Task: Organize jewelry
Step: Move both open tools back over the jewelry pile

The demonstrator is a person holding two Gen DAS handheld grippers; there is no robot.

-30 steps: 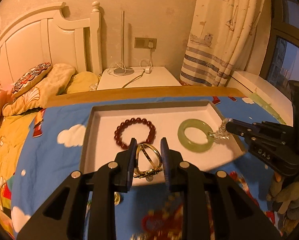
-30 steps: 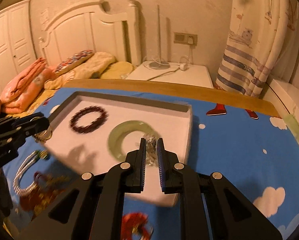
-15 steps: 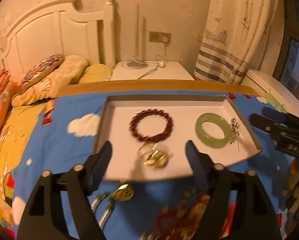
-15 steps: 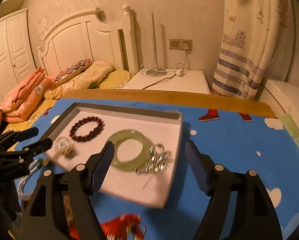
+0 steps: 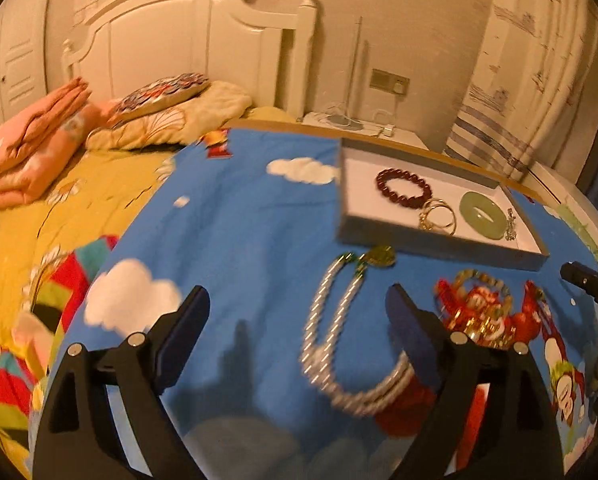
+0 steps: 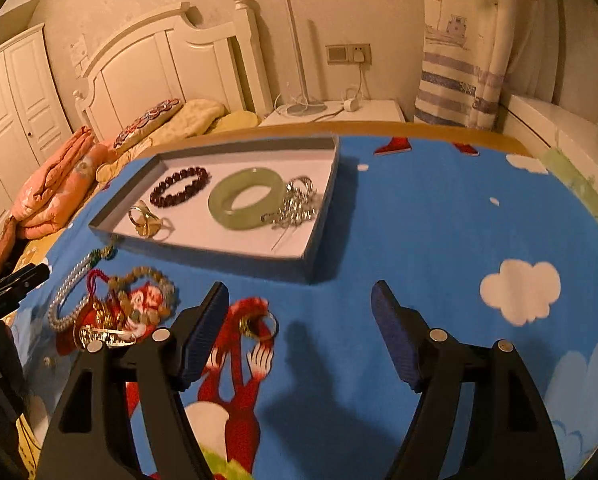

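The left gripper [image 5: 297, 320] stands wide apart and holds nothing, its two fingers hanging above the blue cartoon bedspread [image 5: 235, 240]. Between them, slightly toward the right-hand finger, lies one pearl necklace [image 5: 339, 344] in a long loop, blurred; its end by a gold pendant [image 5: 381, 257] sits ahead of the gripper, just short of the tray [image 5: 439, 246]. To the right of the gripper, near its right finger, lies a tangled heap of gold and beaded pieces [image 5: 479, 312] that cannot be counted. The right gripper [image 6: 299, 328] is likewise spread wide and empty, hovering over bare bedspread. Just ahead of it stands the single grey tray, which holds four pieces: one dark red bead bracelet [image 6: 180, 186] at the far left, one gold ring-like piece [image 6: 147, 222] at the near left corner, one pale green jade bangle [image 6: 247, 197] in the middle, and one silver chain cluster [image 6: 299, 204] touching the bangle on its right. Left of the right gripper, outside the tray, the same pearl necklace and tangled heap lie on the bedspread, and close beside its left finger sits one small gold ring [image 6: 259, 326]. Each view catches the tip of the other gripper at its edge. Far ahead stand a white headboard [image 6: 171, 64] and a bedside table [image 6: 339, 112].
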